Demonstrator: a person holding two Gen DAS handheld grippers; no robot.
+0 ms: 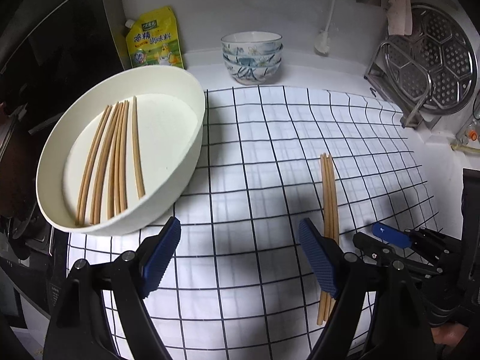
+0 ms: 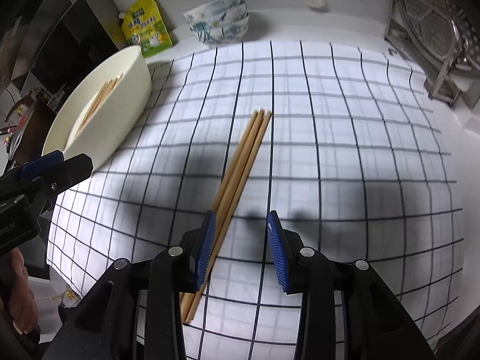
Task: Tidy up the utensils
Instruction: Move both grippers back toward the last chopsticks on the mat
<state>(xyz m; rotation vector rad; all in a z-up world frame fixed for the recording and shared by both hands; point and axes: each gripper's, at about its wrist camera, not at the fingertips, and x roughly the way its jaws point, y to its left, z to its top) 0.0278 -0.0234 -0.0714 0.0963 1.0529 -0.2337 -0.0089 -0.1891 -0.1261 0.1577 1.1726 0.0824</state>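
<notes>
Left wrist view: left gripper [image 1: 240,258] jaws wide apart, nothing between them, over the checked cloth [image 1: 270,150]; seven chopsticks lie in the white tray [image 1: 192,150], loose chopsticks [image 1: 328,198] lie on the cloth just beside the right pad. Right wrist view: right gripper [image 2: 241,250] jaws part open and gripping nothing, the loose chopsticks [image 2: 240,171] running beside the left pad, whether touching it I cannot tell.

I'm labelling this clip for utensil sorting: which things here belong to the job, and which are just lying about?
Part of the job:
- loose chopsticks on the checked cloth
- white tub with chopsticks inside

Lying about:
- stacked bowls
- yellow pouch
- steamer rack
- brush
</notes>
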